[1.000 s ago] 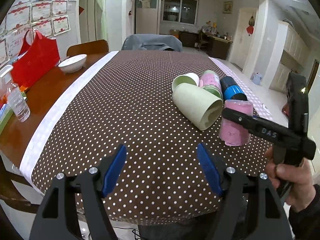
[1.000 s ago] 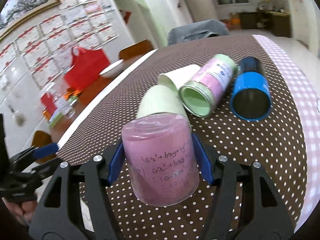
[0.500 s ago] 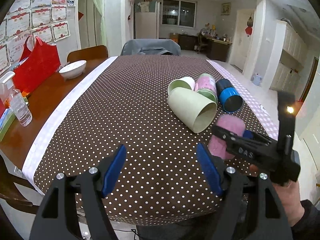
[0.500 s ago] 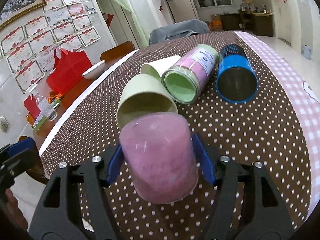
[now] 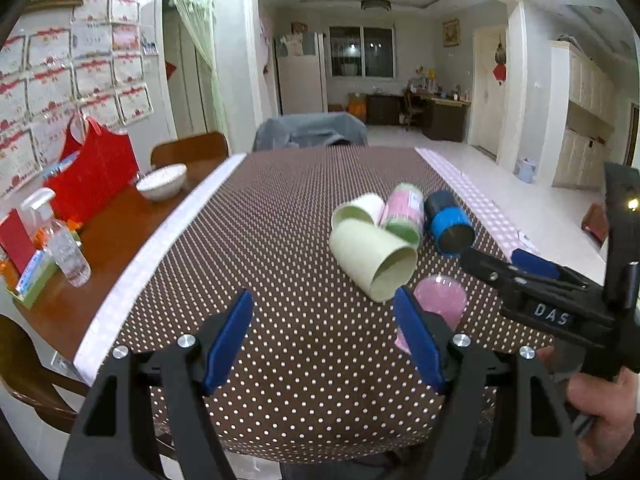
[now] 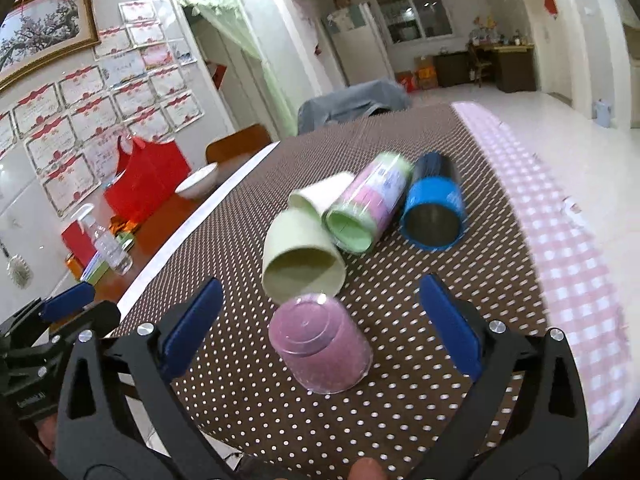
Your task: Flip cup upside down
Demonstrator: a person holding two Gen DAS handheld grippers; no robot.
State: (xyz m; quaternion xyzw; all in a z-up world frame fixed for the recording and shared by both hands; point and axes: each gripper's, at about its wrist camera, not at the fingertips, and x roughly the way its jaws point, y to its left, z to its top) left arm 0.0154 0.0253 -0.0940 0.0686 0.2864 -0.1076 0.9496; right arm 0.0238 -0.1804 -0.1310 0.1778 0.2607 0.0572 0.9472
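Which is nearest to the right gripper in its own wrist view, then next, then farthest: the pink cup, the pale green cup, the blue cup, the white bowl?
1. Pink cup: upside down on the cloth, between the open right gripper fingers.
2. Pale green cup: just beyond, on its side.
3. Blue cup: farther, right, on its side.
4. White bowl: farthest, left, on bare wood.

**Pink cup let go, now standing upside down**

The right gripper (image 6: 320, 320), which clamped the pink cup (image 6: 320, 354) a second ago, now has its jaws spread wide, both pads clear of the cup. The cup has gone from held aloft to resting base-up on the dotted tablecloth (image 6: 400, 412), lower centre of the right wrist view, just in front of the pale green cup (image 6: 300, 256).
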